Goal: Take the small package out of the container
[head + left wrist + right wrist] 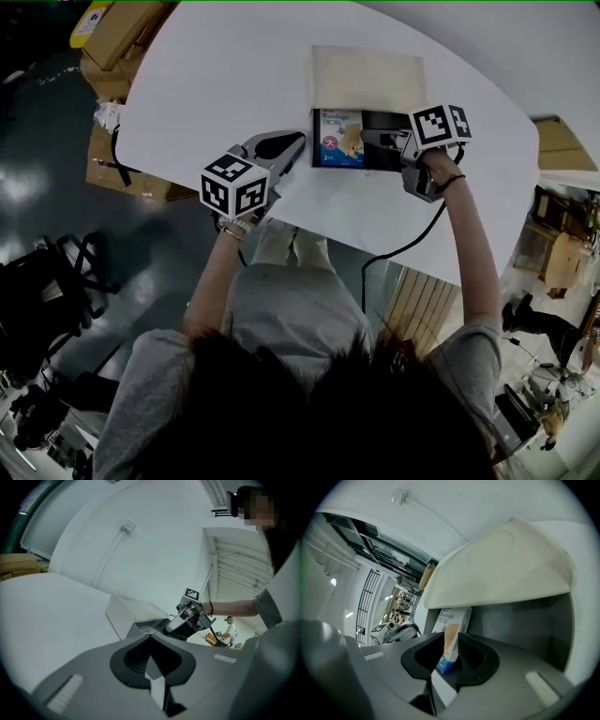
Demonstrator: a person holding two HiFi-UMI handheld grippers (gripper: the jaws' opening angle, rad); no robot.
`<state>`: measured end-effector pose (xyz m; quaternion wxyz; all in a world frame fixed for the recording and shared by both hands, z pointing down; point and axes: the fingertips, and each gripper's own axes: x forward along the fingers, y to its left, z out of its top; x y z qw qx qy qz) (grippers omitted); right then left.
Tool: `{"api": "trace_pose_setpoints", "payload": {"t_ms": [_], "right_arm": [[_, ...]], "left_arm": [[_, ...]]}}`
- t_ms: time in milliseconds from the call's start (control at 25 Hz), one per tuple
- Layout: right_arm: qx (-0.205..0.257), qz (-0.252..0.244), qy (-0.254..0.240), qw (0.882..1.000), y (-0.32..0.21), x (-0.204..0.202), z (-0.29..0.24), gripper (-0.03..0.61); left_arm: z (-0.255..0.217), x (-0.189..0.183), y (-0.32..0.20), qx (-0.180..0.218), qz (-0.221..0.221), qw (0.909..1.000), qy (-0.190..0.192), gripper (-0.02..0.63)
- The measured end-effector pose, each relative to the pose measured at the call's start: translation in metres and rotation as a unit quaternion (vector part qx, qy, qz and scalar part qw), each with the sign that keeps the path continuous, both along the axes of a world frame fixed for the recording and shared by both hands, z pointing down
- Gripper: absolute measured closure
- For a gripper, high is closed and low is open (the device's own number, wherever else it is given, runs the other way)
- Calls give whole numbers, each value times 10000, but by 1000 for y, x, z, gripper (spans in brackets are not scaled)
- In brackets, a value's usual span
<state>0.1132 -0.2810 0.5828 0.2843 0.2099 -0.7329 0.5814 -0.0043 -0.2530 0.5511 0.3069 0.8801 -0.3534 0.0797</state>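
In the head view the right gripper [382, 142] covers the 3 o'clock half of the container [525, 620], so its floor there cannot be seen. The small package [339, 138] lies in the 9 o'clock half. In the right gripper view the package stands in the gap between the parted jaws, and its lower corner is cut off by them. Whether the pads touch it is hard to tell; they appear clear of it.

The right forearm reaches straight out from 5 o'clock, with the gripper tilted down into the container. The left gripper [298, 139] rests at the container's 9 o'clock, closed and empty, pointing toward 2 o'clock.

The lid [366, 80] is folded back at 12 o'clock. The table [234, 75] is bare from 9 to 12 o'clock, and its edge runs near at 6 o'clock.
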Motion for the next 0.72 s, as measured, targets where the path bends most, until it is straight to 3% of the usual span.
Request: {"api": "trace_pose_setpoints", "payload": {"t_ms": [80, 280, 720], "right_arm": [[-157, 36, 73, 9998, 0, 0, 2, 444], [-457, -43, 85, 9989, 1, -4, 7, 408], [-1166, -345, -5, 9926, 8, -10, 21, 385]], "left_arm": [[0, 1, 1, -4, -11, 10000, 10, 620], [-2, 3, 2, -12, -39, 10000, 31, 620], [3, -1, 0, -57, -124, 9999, 19, 620]]}}
